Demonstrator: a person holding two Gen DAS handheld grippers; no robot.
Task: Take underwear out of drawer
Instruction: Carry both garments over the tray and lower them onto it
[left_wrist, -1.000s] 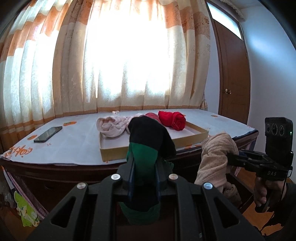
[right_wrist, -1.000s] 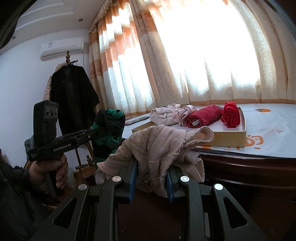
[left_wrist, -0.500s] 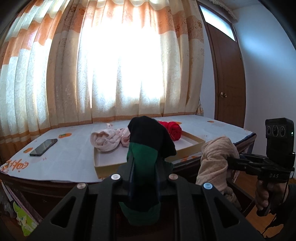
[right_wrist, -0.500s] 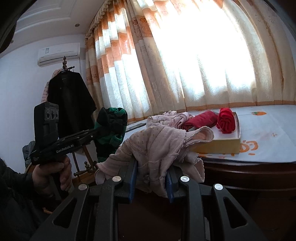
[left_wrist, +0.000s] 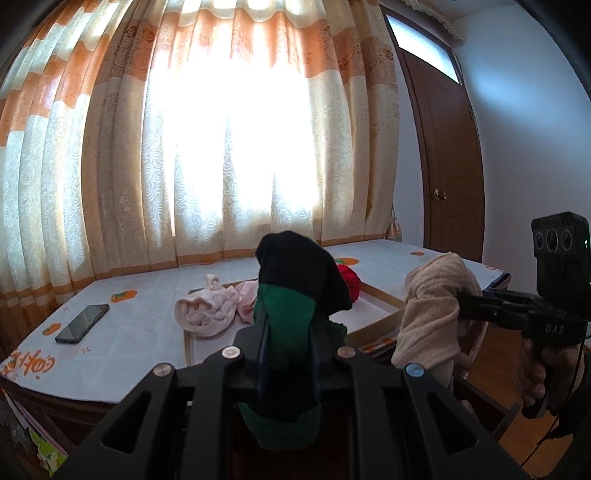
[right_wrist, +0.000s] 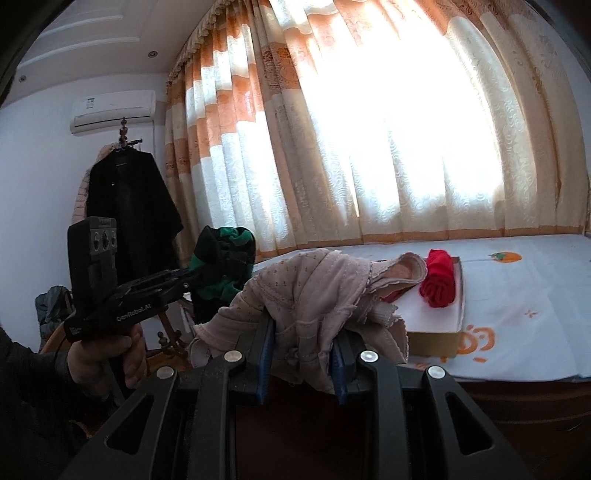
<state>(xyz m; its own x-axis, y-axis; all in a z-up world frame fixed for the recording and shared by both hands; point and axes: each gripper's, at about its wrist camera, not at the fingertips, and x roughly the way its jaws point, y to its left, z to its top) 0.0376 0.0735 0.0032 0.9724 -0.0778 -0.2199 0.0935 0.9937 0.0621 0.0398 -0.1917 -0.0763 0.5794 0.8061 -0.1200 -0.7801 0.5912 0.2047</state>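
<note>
The left hand-held gripper is clenched on a black and green pair of underwear, which stands up between its fingers and hangs a little below them. The right hand-held gripper is clenched on a pale pink pair of underwear, bunched and drooping over both sides of its fingers. Both are held in the air on the near side of the tabletop, not resting on anything.

On the tabletop sits a shallow cardboard tray, which seems to serve as the drawer. In it a red rolled pair lies at the far right end, and a light pink bundle lies at its left end, partly over the rim. A phone lies on the cloth well to the left of the tray.

As a judgement, the task is partly done: 2 pieces are out and in hand, and at least 2 more are left in the tray. The 2 held pieces have not yet been put down anywhere, so that step comes first, then a return for the red roll and the pink bundle. Whether more pieces hide behind the held cloth I cannot tell.
</note>
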